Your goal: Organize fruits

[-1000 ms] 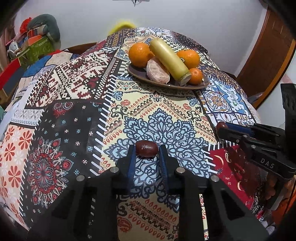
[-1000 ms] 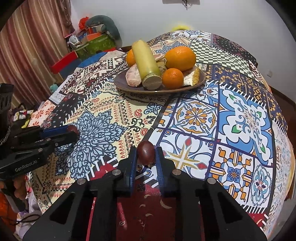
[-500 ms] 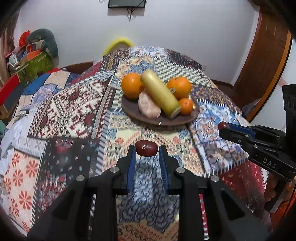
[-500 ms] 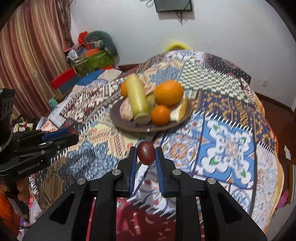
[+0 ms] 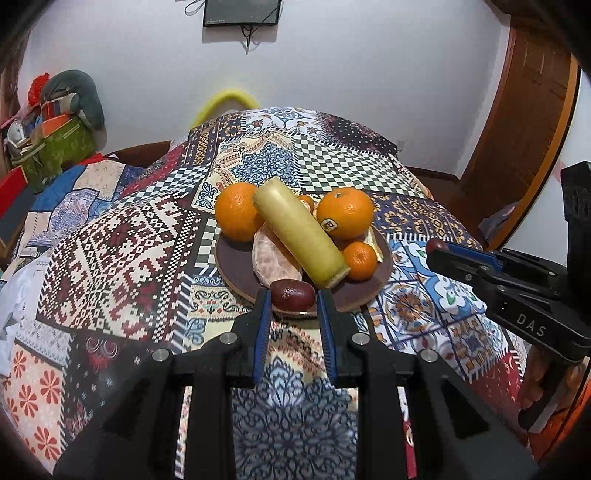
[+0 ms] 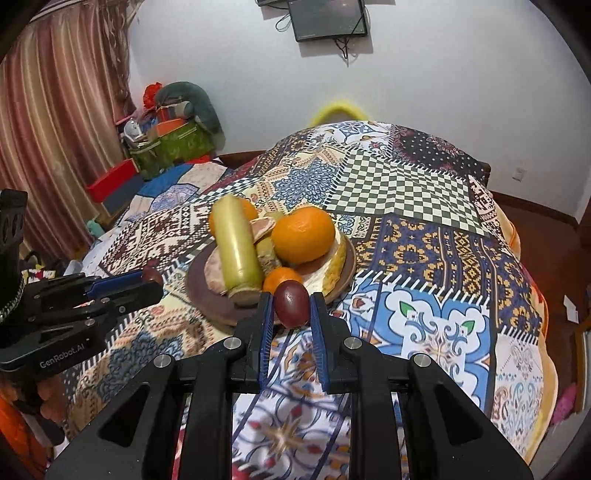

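Note:
A brown plate [image 5: 369, 291] [image 6: 207, 306] on the patchwork cloth holds two large oranges [image 5: 345, 212], a small orange [image 5: 360, 259], a yellow-green cylinder fruit [image 5: 301, 236] [image 6: 238, 251] and a peeled citrus piece [image 5: 271, 260]. My left gripper [image 5: 293, 295] is shut on a dark red date [image 5: 293, 294], held just above the plate's near rim. My right gripper [image 6: 291, 304] is shut on another dark red date [image 6: 291, 303], held near the plate's front edge. Each gripper shows in the other's view, the right one [image 5: 436, 247] and the left one [image 6: 149, 278].
The patchwork cloth [image 5: 122, 240] covers a rounded table that drops off at all sides. A wooden door [image 5: 517, 147] stands to the right. Boxes and bags [image 6: 166, 140] are piled by the curtain at left. A screen [image 6: 327, 16] hangs on the wall.
Both grippers have risen from the cloth and moved forward to the plate, each still holding its date. The plate now appears closer and lower in both views.

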`<action>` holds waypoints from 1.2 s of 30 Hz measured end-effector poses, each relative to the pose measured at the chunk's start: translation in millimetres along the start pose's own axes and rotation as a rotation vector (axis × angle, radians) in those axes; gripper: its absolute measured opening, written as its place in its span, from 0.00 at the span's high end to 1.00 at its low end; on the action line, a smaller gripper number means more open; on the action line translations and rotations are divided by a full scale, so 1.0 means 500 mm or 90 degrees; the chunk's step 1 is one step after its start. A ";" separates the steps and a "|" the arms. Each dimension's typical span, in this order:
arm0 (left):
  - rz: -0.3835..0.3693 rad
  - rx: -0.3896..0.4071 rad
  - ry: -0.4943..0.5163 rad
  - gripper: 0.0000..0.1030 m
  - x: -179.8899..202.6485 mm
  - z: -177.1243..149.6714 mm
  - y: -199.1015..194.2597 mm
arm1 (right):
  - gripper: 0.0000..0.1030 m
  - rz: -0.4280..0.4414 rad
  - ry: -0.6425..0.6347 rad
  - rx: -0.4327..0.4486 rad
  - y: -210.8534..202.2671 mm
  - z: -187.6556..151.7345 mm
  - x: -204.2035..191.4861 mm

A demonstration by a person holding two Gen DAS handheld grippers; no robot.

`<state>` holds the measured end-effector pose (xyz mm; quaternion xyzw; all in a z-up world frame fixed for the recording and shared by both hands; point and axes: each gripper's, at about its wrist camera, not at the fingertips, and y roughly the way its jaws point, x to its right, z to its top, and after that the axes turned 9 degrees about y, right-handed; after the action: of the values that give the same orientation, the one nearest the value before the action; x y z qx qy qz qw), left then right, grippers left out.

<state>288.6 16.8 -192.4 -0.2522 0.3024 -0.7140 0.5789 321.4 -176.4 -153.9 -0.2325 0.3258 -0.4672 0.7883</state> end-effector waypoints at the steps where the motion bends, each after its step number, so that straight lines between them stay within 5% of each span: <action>1: 0.000 -0.003 -0.002 0.76 -0.002 0.002 0.009 | 0.82 -0.001 0.000 -0.001 0.008 0.003 0.002; 24: -0.011 -0.051 0.008 0.73 -0.001 0.018 0.105 | 0.78 0.008 0.016 -0.063 0.099 0.013 0.039; 27: -0.010 -0.053 0.009 0.67 0.001 0.017 0.105 | 0.71 0.005 0.020 -0.063 0.100 0.015 0.042; 36: 0.010 -0.018 -0.001 0.66 0.002 0.034 0.041 | 0.71 0.004 0.025 -0.020 0.041 0.035 0.038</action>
<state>314.5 10.5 -195.7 -0.2587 0.3137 -0.7047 0.5814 352.7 -183.2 -161.5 -0.2346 0.3492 -0.4640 0.7795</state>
